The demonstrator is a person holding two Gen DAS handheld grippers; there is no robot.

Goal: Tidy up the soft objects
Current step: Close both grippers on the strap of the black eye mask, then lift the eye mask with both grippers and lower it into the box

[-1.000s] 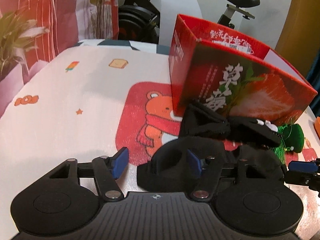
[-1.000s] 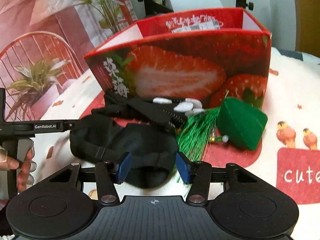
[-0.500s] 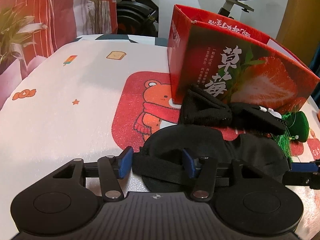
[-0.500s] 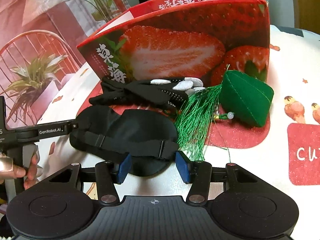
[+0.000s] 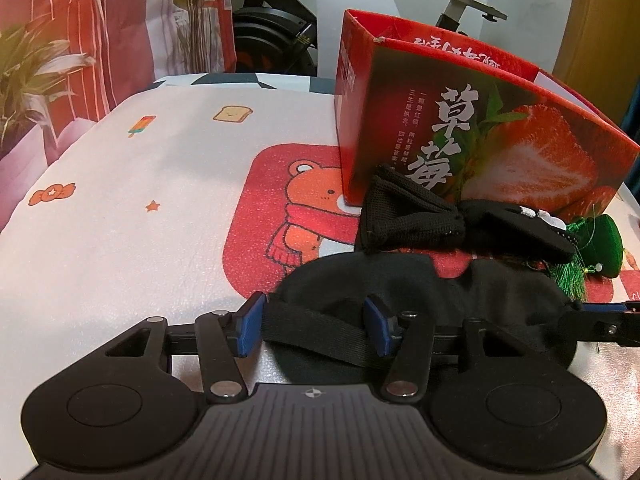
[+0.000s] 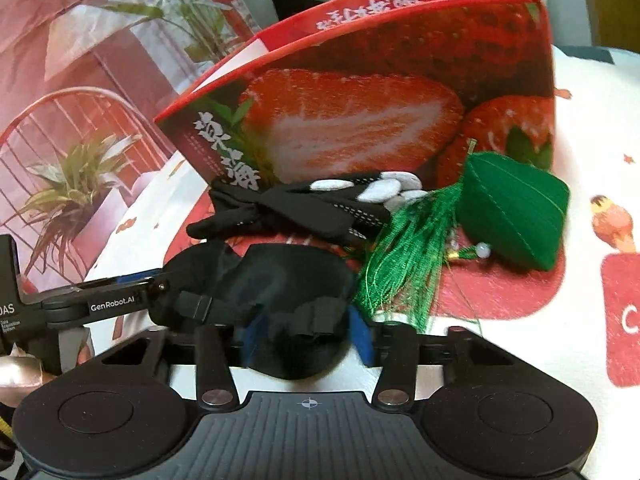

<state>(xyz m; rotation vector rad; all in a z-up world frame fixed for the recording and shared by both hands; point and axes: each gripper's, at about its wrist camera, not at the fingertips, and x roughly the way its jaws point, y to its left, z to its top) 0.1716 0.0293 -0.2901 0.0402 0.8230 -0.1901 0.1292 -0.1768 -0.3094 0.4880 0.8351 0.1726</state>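
A black eye mask [image 5: 460, 292] lies on the table in front of the red strawberry box [image 5: 480, 128]. My left gripper [image 5: 314, 326] is shut on the mask's left end, its blue pads touching the strap on both sides. In the right wrist view the eye mask [image 6: 288, 276] is crumpled. My right gripper [image 6: 306, 334] is closing, and its pads press on the bunched right end. Black gloves [image 6: 304, 208] and a green pouch [image 6: 516, 216] with a tassel [image 6: 400, 272] lie against the box [image 6: 360, 92].
The tablecloth carries cartoon prints, with a red bear patch [image 5: 280, 220] left of the box. An exercise bike [image 5: 272, 28] and a plant [image 5: 28, 76] stand beyond the table's far and left edges. A person's hand [image 6: 20, 372] holds the left gripper's handle.
The right jaws have narrowed onto the mask's right end, which went from flat to bunched. The left jaws closed in a little on the left end. Both hands stayed almost in place.
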